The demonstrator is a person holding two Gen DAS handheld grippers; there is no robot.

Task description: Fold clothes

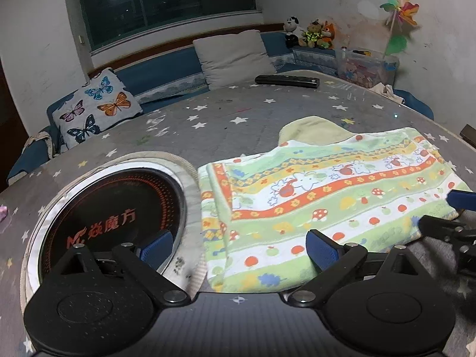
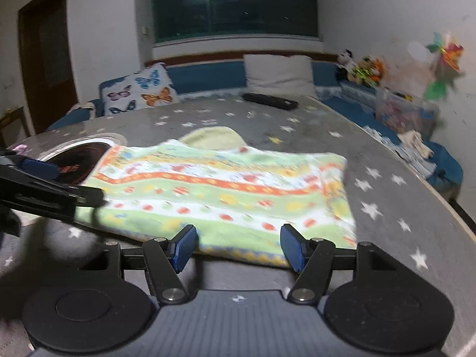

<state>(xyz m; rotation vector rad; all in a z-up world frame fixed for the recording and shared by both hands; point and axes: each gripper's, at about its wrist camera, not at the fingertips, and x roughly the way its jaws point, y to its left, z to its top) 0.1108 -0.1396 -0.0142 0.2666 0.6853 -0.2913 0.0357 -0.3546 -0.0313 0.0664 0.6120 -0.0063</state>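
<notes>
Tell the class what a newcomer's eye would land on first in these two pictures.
First, the bright striped cloth with mushroom and apple prints, folded on the grey star-patterned table. Next, the round black cooktop with orange lettering, set into the table left of it. Both pairs of tongs, left and right, are open.

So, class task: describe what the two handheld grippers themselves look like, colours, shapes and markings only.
Both match. The left gripper and right gripper each have black angular arms ending in blue ribbed pads, silver pivot screws, two round black discs at the base, and a dark ridged body with a small white crosshair mark. No cables or sleeves show.
</notes>
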